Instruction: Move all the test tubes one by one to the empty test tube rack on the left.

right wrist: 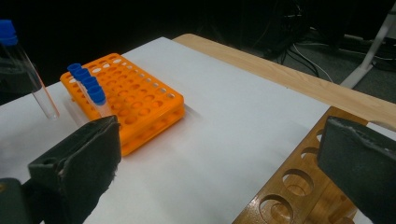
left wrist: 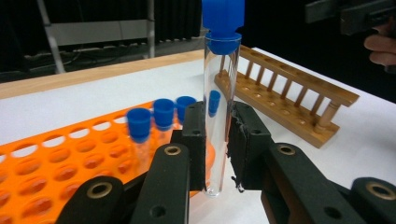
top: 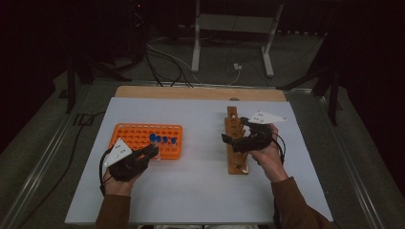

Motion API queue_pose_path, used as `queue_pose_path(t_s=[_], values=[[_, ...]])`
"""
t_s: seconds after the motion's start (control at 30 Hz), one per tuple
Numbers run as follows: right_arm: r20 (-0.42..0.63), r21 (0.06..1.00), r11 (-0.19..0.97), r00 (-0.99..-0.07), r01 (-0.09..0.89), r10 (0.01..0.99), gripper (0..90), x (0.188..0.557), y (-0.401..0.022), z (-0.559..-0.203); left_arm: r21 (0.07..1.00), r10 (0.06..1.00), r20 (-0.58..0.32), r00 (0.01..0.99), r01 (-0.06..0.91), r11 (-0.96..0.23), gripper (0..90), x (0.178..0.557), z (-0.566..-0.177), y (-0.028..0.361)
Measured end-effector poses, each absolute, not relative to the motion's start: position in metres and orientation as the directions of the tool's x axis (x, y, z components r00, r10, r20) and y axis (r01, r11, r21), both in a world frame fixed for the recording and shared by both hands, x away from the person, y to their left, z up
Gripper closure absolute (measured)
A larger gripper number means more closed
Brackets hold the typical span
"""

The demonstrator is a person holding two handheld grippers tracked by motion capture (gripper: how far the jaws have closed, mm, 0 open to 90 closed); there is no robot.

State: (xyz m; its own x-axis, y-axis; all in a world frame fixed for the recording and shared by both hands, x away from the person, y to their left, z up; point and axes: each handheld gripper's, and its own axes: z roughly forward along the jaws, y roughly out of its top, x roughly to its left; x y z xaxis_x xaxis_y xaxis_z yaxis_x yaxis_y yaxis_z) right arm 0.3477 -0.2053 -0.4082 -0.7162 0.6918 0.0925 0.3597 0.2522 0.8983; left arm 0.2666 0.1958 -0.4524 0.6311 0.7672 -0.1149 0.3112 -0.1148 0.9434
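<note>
The left gripper is clamping a clear test tube between its two black jaws, the pads pressing the glass low on its length, so the blue cap is standing well above the jaws and the rounded bottom is hanging just below them. The tube's long axis is running upright, cap pointing up and closed end pointing down at the white table sheet; in the right gripper view the same tube is appearing at the far left, leaning only a little. It is hanging clear of the orange tube rack, just beside that rack's near right corner, where a short row of other blue-capped tubes is sitting in the holes. The wooden rack is lying to the right of the held tube, well apart from it across bare sheet, with its long side running near to far and its holes opening upward. The right gripper is resting over that wooden rack with its jaws standing wide apart and nothing between them, so the right hand is far nearer the rack, while the left hand is the one carrying the tube. I am judging that the coming move turns on travelling rightward while keeping the tube vertical, so that its rounded end is lining up over one of the open holes.
</note>
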Motion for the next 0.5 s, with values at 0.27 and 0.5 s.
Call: queue_pose_path(t_s=[0.27, 0.5], values=[[0.12, 0.904, 0.222, -0.716, 0.364, 0.688, 0.0, 0.348, -0.21, -0.406, 0.945, 0.804, -0.118, 0.583, 0.314, -0.089, 78.4, 0.268, -0.453, 0.209], [0.122, 0.904, 0.22, -0.713, 0.368, 0.69, 0.0, 0.348, -0.212, -0.406, 0.941, 0.844, -0.111, 0.525, 0.328, -0.08, 78.3, 0.274, -0.458, 0.215]])
